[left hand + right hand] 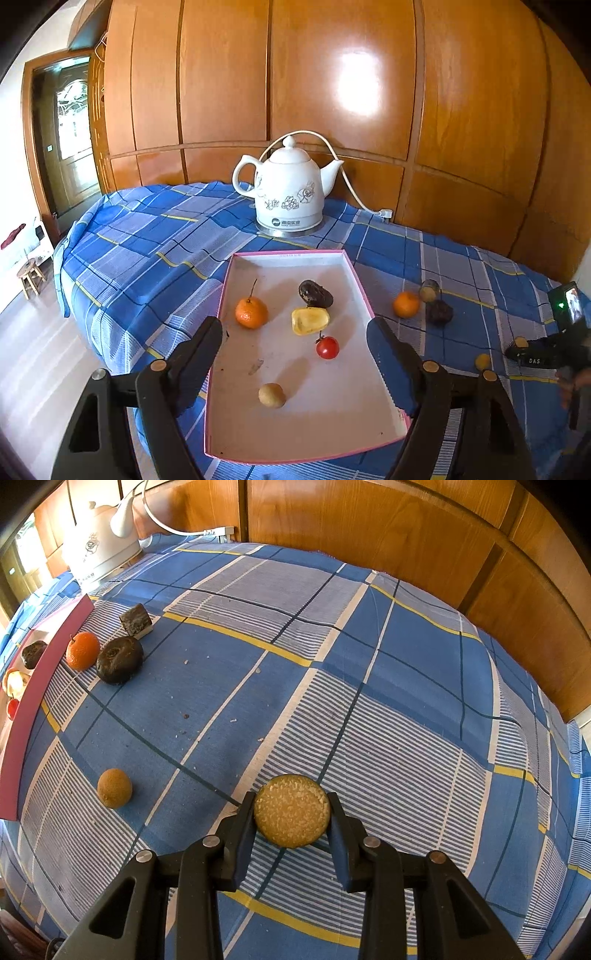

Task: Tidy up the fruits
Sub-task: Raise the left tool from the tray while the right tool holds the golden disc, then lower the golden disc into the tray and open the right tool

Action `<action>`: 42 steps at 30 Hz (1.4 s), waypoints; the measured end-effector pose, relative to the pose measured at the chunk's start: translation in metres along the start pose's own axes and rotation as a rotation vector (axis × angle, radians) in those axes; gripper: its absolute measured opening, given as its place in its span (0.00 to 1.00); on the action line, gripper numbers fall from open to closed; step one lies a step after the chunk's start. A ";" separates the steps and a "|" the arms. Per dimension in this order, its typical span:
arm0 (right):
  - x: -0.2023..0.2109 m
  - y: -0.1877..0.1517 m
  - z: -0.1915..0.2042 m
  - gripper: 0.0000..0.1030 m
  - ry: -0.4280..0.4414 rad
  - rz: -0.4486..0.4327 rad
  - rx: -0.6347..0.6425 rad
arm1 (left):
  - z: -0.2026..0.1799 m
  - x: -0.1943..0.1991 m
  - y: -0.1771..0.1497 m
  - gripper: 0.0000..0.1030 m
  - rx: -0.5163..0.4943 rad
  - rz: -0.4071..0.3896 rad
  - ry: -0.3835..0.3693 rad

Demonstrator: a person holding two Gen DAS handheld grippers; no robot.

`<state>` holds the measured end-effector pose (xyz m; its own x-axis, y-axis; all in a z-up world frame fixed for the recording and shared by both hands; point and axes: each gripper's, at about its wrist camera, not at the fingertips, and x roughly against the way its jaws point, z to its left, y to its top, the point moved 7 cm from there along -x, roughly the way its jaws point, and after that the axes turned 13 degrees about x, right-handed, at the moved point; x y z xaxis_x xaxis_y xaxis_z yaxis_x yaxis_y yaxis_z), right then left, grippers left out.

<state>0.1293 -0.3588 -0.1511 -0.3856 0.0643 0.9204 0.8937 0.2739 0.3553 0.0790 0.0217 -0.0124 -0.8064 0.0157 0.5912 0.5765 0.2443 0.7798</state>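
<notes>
A pink-rimmed white tray [288, 254] holds a tangerine [251, 313], a dark fruit [315, 294], a yellow fruit half [309, 320], a cherry tomato [327, 347] and a small brown fruit [272, 395]. My left gripper [295, 339] is open and empty above the tray's near part. My right gripper [291, 818] is shut on a round tan fruit half [291, 815], just above the cloth. On the cloth right of the tray lie a tangerine [82, 650], a dark round fruit [120, 659], a dark cut piece [135, 619] and a small brown fruit [114, 788].
A white electric kettle [290, 190] with its cord stands behind the tray on the blue checked tablecloth [369, 686]. Wooden panel walls [332, 92] close off the back. The table's left edge drops to the floor, where a small stool [31, 275] stands.
</notes>
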 end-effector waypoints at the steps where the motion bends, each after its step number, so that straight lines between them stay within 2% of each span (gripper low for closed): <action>1: 0.001 0.000 0.000 0.35 -0.004 -0.002 0.003 | 0.002 -0.001 -0.001 0.79 0.003 0.004 0.003; 5: 0.008 0.006 0.003 0.35 -0.019 -0.011 -0.001 | 0.012 -0.006 -0.004 0.79 0.024 0.016 0.018; 8: 0.028 0.018 0.016 0.35 -0.008 -0.062 0.001 | 0.022 -0.008 -0.003 0.79 0.036 0.013 0.039; 12: 0.063 0.046 0.070 0.35 0.081 -0.171 0.076 | 0.040 -0.013 -0.003 0.79 0.076 0.020 0.068; 15: 0.088 0.069 0.128 0.35 0.174 -0.249 0.155 | 0.053 -0.014 -0.002 0.79 0.105 0.021 0.084; 18: 0.101 0.084 0.181 0.35 0.252 -0.291 0.231 | 0.065 -0.013 -0.001 0.79 0.121 0.012 0.100; 21: 0.103 0.093 0.226 0.35 0.303 -0.300 0.295 | 0.076 -0.011 0.000 0.79 0.139 0.007 0.116; 25: 0.085 0.103 0.263 0.35 0.343 -0.261 0.334 | 0.090 -0.011 -0.001 0.79 0.152 0.005 0.137; 28: 0.065 0.106 0.279 0.35 0.347 -0.210 0.352 | 0.097 -0.013 -0.004 0.79 0.167 0.015 0.146; 31: 0.045 0.108 0.286 0.35 0.310 -0.159 0.366 | 0.101 -0.015 -0.006 0.79 0.172 0.019 0.149; 34: 0.043 0.104 0.288 0.37 0.300 -0.139 0.368 | 0.101 -0.017 -0.007 0.79 0.176 0.026 0.147; 39: 0.061 0.106 0.283 0.44 0.300 -0.213 0.346 | 0.099 -0.017 -0.006 0.79 0.171 0.023 0.143; 42: 0.070 0.105 0.275 0.45 0.287 -0.242 0.327 | 0.094 -0.016 -0.007 0.79 0.161 0.026 0.137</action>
<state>0.1331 -0.0611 -0.0937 -0.4537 -0.2926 0.8418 0.6497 0.5379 0.5371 0.0752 0.1112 -0.0473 -0.7594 -0.1052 0.6420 0.5596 0.3978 0.7271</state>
